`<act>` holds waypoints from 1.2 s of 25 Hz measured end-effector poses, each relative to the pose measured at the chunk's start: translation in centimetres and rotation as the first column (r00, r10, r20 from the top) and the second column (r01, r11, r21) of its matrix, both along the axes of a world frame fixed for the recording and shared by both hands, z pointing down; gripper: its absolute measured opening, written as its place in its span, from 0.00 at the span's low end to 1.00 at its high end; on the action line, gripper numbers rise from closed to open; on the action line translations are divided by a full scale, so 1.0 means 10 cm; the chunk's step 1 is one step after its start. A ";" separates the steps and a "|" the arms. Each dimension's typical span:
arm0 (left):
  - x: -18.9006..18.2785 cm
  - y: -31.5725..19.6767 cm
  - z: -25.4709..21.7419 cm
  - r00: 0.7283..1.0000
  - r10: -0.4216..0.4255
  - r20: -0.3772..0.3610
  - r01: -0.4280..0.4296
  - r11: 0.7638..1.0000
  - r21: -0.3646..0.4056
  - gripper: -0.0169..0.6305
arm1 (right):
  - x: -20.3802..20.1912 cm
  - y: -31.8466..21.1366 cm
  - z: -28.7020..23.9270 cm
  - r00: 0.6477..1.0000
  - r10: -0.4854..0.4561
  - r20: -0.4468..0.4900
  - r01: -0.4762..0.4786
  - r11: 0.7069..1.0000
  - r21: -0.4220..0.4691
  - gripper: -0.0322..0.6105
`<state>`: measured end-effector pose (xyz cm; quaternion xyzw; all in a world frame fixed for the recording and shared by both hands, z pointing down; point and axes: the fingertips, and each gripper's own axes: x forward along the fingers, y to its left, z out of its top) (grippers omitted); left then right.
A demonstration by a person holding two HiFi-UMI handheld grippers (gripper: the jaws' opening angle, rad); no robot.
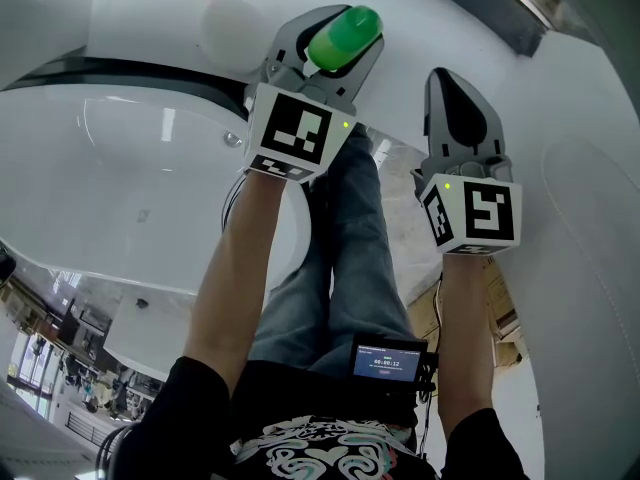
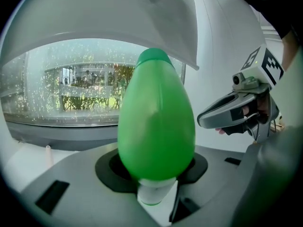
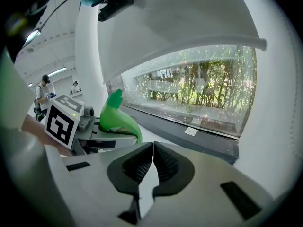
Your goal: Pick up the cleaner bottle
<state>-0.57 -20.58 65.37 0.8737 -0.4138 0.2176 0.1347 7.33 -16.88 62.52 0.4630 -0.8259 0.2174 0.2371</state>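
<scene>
The cleaner bottle (image 1: pixel 344 36) is bright green with a white base. It sits tilted between the jaws of my left gripper (image 1: pixel 330 28), held up off any surface. In the left gripper view the bottle (image 2: pixel 156 122) fills the middle, and the dark pads (image 2: pixel 110 170) press on its lower part. My right gripper (image 1: pixel 450 83) hangs to the right of it, apart from the bottle, jaws together with nothing between them. The right gripper view shows those shut jaws (image 3: pixel 152 150), with the bottle (image 3: pixel 116 117) held in the left gripper (image 3: pixel 118 135) off to the left.
A white bathtub (image 1: pixel 120 168) curves below and to the left. A white round object (image 1: pixel 232 26) sits beyond the left gripper. A wide window (image 3: pixel 199 89) with greenery runs behind a dark ledge. The person's jeans-clad legs (image 1: pixel 340 268) are below the grippers.
</scene>
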 end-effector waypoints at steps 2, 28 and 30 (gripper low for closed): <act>0.01 -0.01 -0.07 1.000 0.006 -0.006 -0.006 1.000 0.024 0.32 | 0.00 0.01 -0.02 1.000 0.000 0.002 0.000 1.000 0.001 0.09; -0.12 0.33 -0.86 1.000 0.003 -0.010 -0.002 0.996 0.085 0.32 | -0.03 0.11 -0.54 1.000 -0.006 0.001 0.006 0.995 0.102 0.09; -0.10 0.36 -0.96 1.000 0.005 -0.009 -0.004 0.996 0.092 0.32 | 0.01 0.13 -0.62 1.000 0.001 0.003 -0.001 0.994 0.107 0.09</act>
